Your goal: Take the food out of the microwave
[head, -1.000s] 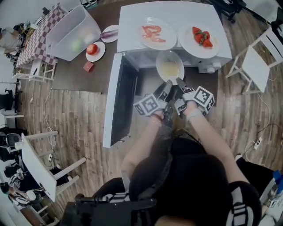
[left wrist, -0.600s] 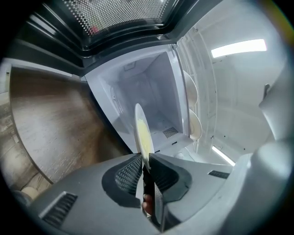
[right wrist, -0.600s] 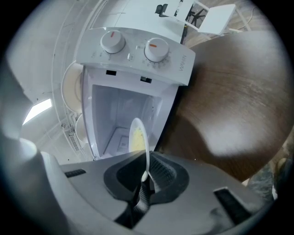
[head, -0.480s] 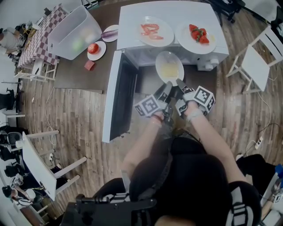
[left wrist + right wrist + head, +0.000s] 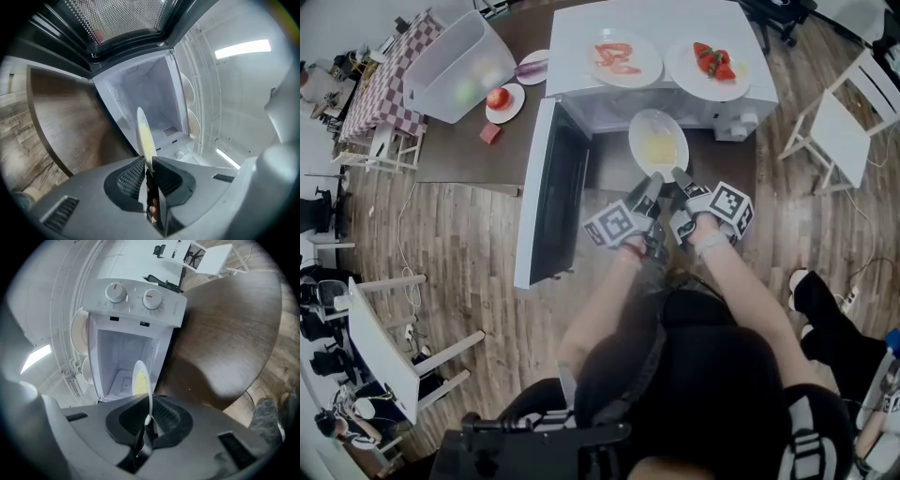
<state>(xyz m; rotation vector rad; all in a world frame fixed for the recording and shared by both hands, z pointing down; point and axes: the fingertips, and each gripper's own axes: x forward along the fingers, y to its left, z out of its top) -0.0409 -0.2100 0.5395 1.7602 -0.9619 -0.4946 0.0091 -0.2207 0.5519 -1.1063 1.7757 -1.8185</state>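
A white plate of pale yellow food (image 5: 658,143) is held level just in front of the open white microwave (image 5: 581,37), whose door (image 5: 548,197) hangs open to the left. My left gripper (image 5: 653,180) is shut on the plate's near rim, and my right gripper (image 5: 681,175) is shut on the same rim right beside it. In the left gripper view the plate (image 5: 144,136) stands edge-on between the pads of the left gripper (image 5: 148,168), with the empty cavity (image 5: 150,93) behind. The right gripper view shows the plate (image 5: 142,378) pinched in the right gripper (image 5: 149,418).
Two plates of red food (image 5: 623,58) (image 5: 712,62) sit on the microwave's top. On the brown table at left are a clear bin (image 5: 450,70), a tomato plate (image 5: 499,101) and a red cube (image 5: 490,134). White chairs (image 5: 839,127) stand at right.
Both grippers have drawn the plate toward me, so it now sits further out from the microwave's opening. The grips have not changed.
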